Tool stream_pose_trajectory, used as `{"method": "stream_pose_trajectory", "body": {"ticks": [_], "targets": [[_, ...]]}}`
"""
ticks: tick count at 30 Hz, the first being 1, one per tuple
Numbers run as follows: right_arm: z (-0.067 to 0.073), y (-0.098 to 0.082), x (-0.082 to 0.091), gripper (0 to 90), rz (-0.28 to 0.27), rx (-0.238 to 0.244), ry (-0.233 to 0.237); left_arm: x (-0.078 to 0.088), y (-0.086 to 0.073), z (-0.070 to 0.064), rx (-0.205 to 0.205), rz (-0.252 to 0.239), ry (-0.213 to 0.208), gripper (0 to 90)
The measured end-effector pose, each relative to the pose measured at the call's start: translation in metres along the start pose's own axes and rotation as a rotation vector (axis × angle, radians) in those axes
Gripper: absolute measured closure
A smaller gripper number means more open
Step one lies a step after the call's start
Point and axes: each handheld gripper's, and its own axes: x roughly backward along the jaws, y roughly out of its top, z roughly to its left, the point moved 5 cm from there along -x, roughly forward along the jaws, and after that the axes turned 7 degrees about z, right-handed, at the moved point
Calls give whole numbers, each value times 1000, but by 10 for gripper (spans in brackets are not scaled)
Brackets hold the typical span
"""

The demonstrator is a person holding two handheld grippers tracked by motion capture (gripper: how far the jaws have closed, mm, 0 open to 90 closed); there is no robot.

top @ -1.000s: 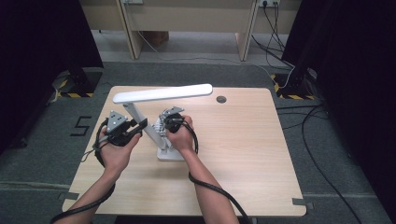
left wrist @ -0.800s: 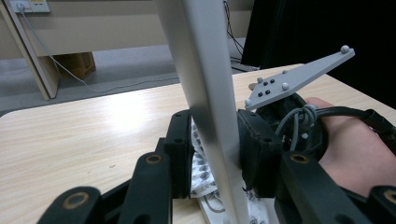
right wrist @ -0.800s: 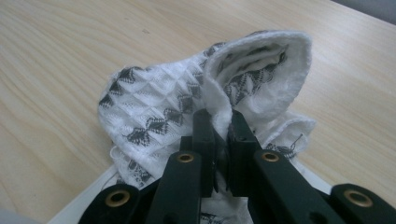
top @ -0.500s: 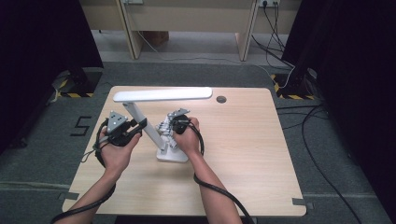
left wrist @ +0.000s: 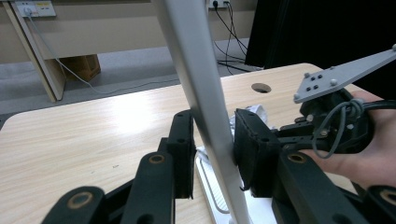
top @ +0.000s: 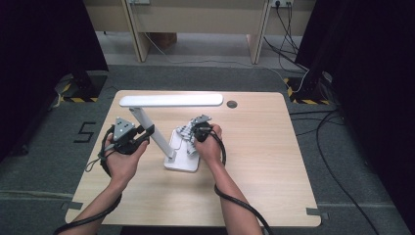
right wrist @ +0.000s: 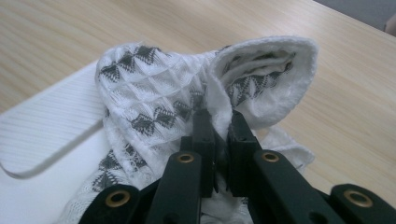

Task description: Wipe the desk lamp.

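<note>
On the near half of the pale wooden table (top: pixel 274 186), the right gripper (right wrist: pixel 218 125) has its jaws pinched together on a bunched white waffle-weave cloth with grey diamond patterns (right wrist: pixel 154 112), which lies on the white rectangular lamp base (top: pixel 182 157). Left of it, the left gripper (left wrist: pixel 212 140) is clamped on the slanted white lamp arm (left wrist: pixel 201 93). Farther off, the flat white lamp head (top: pixel 171 100) lies level.
</note>
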Motion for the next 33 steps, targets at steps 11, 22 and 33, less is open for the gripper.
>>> {"method": "stream_pose_trajectory", "body": {"ticks": [11, 22, 33], "targets": [[-31, -15, 12, 853, 14, -29, -62, 3, -3, -1, 3, 4, -9, 672], [-70, -42, 28, 846, 26, -107, -154, 4, -5, -7, -1, 8, -32, 666], [-85, -58, 28, 823, 55, -143, -189, 6, -6, -17, -20, 15, -56, 653]]}}
